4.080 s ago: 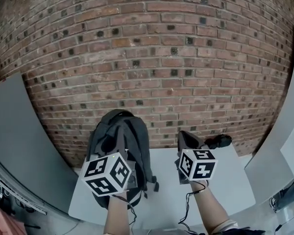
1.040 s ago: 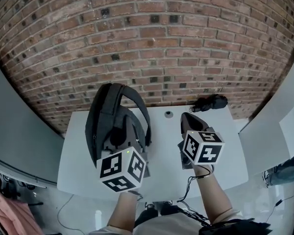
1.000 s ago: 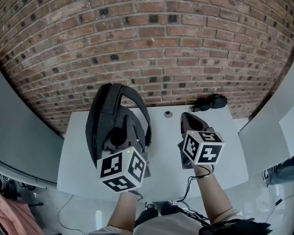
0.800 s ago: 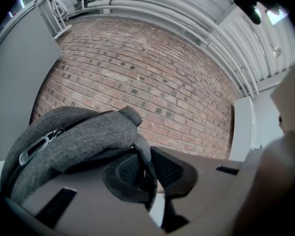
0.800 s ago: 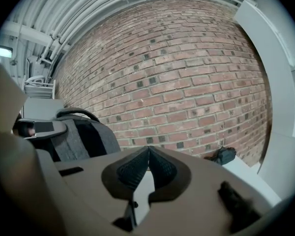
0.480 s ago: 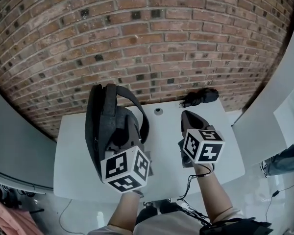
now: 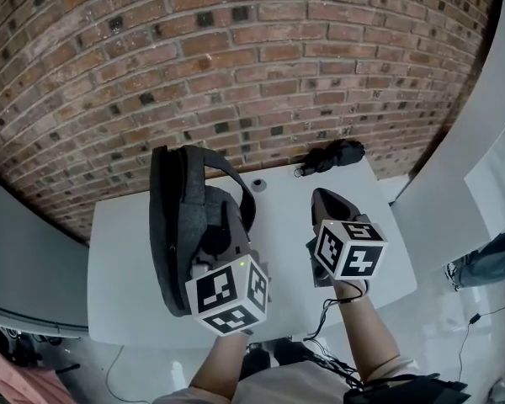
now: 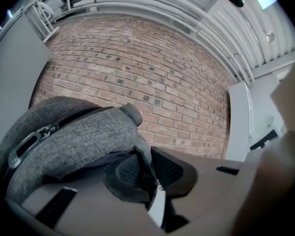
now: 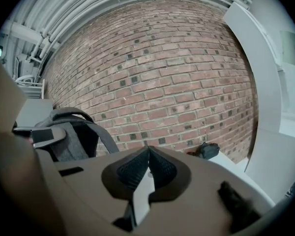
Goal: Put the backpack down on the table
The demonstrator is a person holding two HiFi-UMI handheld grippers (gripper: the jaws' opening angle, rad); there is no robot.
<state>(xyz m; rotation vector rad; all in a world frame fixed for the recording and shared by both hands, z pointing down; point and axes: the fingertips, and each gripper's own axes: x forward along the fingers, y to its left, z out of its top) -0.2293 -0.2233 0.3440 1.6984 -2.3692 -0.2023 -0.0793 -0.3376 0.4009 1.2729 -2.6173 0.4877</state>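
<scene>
The dark grey backpack (image 7: 181, 225) stands upright over the left half of the white table (image 7: 278, 225); whether its base touches the top I cannot tell. My left gripper (image 7: 221, 241) is shut on a grey strap (image 8: 143, 154) at the backpack's top, and the fabric is pinched between the pads. The zipped body of the backpack (image 8: 64, 132) fills the left of the left gripper view. To the right, my right gripper (image 7: 320, 197) hangs over the table, shut with nothing between its pads (image 9: 148, 161). From there the backpack (image 9: 64, 134) shows at the left.
A black bundle (image 7: 330, 153) lies at the table's back right corner, also seen as a dark lump (image 9: 206, 149). A small round fitting (image 7: 258, 185) sits near the table's back edge. A brick wall (image 7: 236, 66) rises right behind the table, with grey panels at both sides.
Both grippers and the backpack have moved forward over the table toward the wall and sunk a little. The left gripper still holds the strap; the right stays shut and empty.
</scene>
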